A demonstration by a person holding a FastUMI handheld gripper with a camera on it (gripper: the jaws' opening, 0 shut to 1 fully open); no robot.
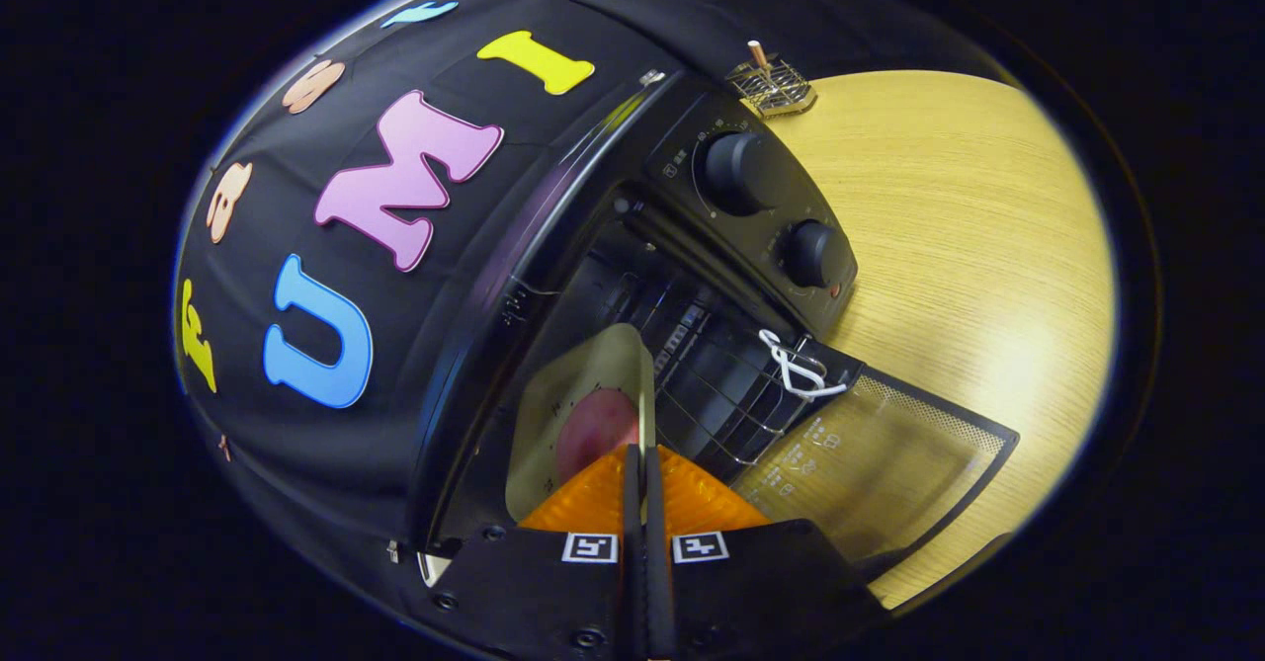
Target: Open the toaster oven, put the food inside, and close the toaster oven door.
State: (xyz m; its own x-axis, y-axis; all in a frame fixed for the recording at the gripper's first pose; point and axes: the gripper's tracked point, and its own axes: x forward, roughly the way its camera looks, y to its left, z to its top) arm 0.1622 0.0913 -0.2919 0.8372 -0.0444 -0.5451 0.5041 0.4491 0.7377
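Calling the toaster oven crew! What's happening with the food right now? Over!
Tool shut on tray edge. Tray with reddish food going into toaster oven. Door open flat, white cord on it. Wire rack ahead; nothing blocking.

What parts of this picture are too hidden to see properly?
- Food on the tray: the gripper, fingers shut on the tray's edge, hides its near part, so its kind is unclear.
- Oven inside: dark, so the back cannot be made out.
- Door markings: too small.
- Small rack beyond the oven: too far for detail.
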